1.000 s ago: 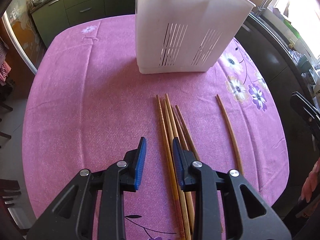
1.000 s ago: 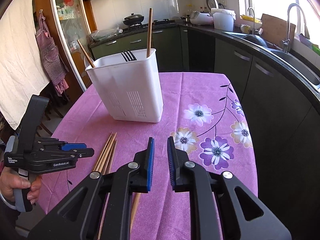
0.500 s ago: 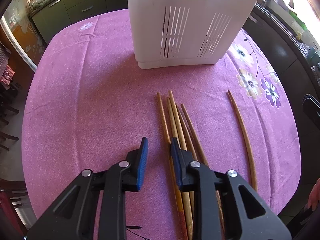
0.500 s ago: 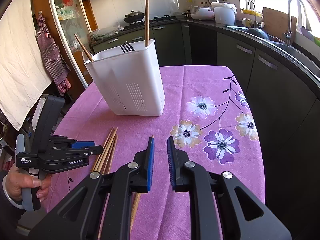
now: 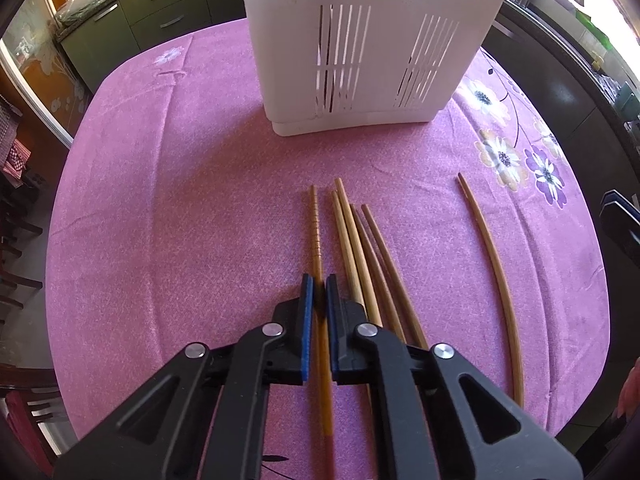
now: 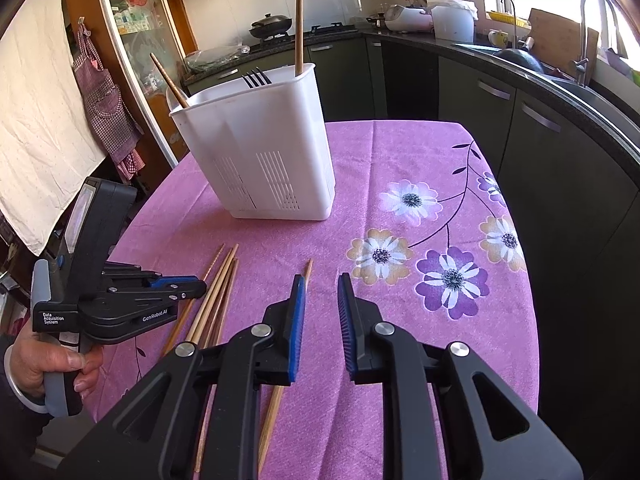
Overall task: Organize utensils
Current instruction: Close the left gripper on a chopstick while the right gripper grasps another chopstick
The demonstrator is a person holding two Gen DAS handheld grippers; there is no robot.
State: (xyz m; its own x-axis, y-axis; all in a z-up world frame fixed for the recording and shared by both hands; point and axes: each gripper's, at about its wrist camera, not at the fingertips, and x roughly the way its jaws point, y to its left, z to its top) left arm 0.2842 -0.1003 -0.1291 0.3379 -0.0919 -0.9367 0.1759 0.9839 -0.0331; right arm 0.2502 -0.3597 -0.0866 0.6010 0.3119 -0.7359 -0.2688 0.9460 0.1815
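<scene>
Partly done: two chopsticks and a fork already upright in the white utensil holder [image 6: 256,152]; six chopsticks left on the pink tablecloth [image 5: 180,220]. Left gripper [image 5: 319,292] low, straddling the ridged chopstick [image 5: 316,236], narrowly parted, contact unclear. Right gripper [image 6: 321,292] idle, apart, above the lone chopstick [image 5: 492,264].

The white utensil caddy [image 5: 372,44] blocks 12 o'clock ahead of the left gripper [image 5: 319,286]. Bare purple tablecloth [image 5: 180,208] lies free from 9 to 11 o'clock. Toward 1 o'clock 4 chopsticks [image 5: 360,248] crowd close; a curved chopstick [image 5: 494,264] lies apart at 2 o'clock, open cloth between.
</scene>
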